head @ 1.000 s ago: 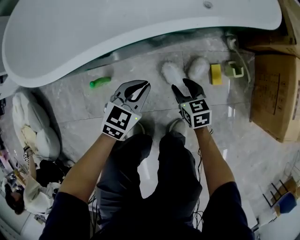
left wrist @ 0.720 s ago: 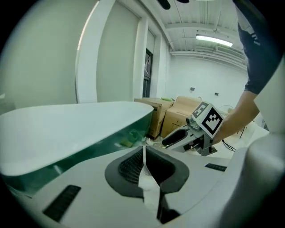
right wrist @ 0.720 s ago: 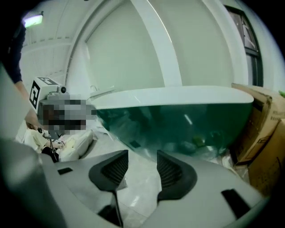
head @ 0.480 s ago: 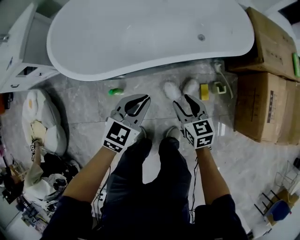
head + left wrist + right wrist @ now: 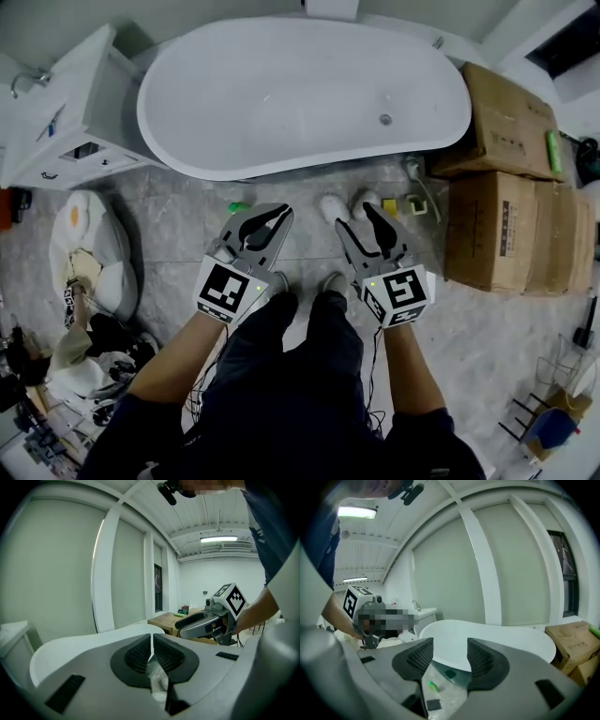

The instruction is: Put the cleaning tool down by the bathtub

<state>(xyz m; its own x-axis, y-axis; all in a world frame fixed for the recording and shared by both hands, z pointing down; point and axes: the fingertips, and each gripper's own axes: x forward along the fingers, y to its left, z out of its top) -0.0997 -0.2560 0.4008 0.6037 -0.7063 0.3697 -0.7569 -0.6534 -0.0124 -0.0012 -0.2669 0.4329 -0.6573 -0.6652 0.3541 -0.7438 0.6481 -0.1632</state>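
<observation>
The white bathtub (image 5: 300, 94) fills the top of the head view. On the marble floor beside it lie two white fluffy cleaning pads (image 5: 330, 206), a yellow sponge (image 5: 390, 205) and a green bottle (image 5: 237, 207). My left gripper (image 5: 280, 215) hangs high above the floor, shut and empty; in the left gripper view (image 5: 151, 649) its pads meet. My right gripper (image 5: 360, 223) hovers above the fluffy pads, its jaws opening with nothing between them. In the right gripper view (image 5: 451, 659) the tub (image 5: 487, 639) and the bottle (image 5: 433, 685) show through the gap.
Cardboard boxes (image 5: 502, 234) stand stacked at the right, close to the tub's end. A white cabinet (image 5: 75, 122) is at the left, with white bags (image 5: 89, 248) and clutter below it. The person's shoes (image 5: 333, 280) are under the grippers.
The head view has pulled back and the whole tub now shows. Both grippers have risen away from the things on the floor. The right jaws stand a little wider.
</observation>
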